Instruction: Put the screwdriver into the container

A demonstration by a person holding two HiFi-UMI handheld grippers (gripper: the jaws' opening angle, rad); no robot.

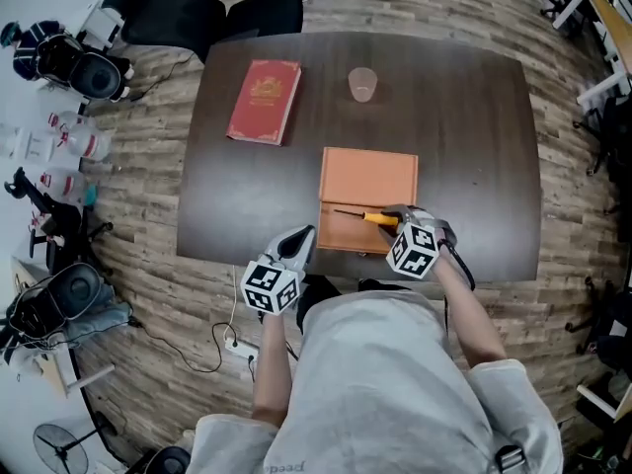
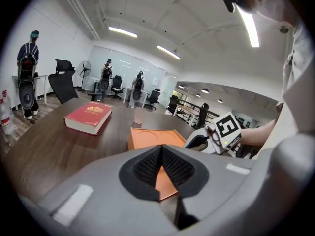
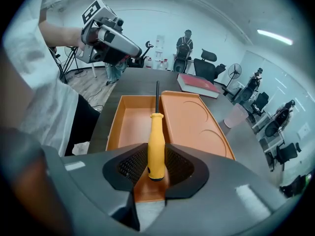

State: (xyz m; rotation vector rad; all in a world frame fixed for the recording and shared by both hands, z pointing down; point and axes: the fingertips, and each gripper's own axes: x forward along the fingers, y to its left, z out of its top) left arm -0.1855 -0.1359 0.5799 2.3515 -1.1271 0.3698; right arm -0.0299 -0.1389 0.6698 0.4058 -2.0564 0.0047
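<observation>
Almost no text can be read here. The red book [image 1: 265, 101], in the upper left of the head view, has a gold emblem and gold lettering on its cover, but the letters are too small to read. The cubes on the left gripper [image 1: 301, 237] and the right gripper [image 1: 390, 215] carry only black-and-white square patterns. The grey shirt [image 1: 395, 383] has a faint print at the bottom edge, not legible.

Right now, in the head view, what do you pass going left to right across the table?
Red book → cup → right tool, gripping the screwdriver. The orange container stretches under the last two, so it has no clear place.
</observation>
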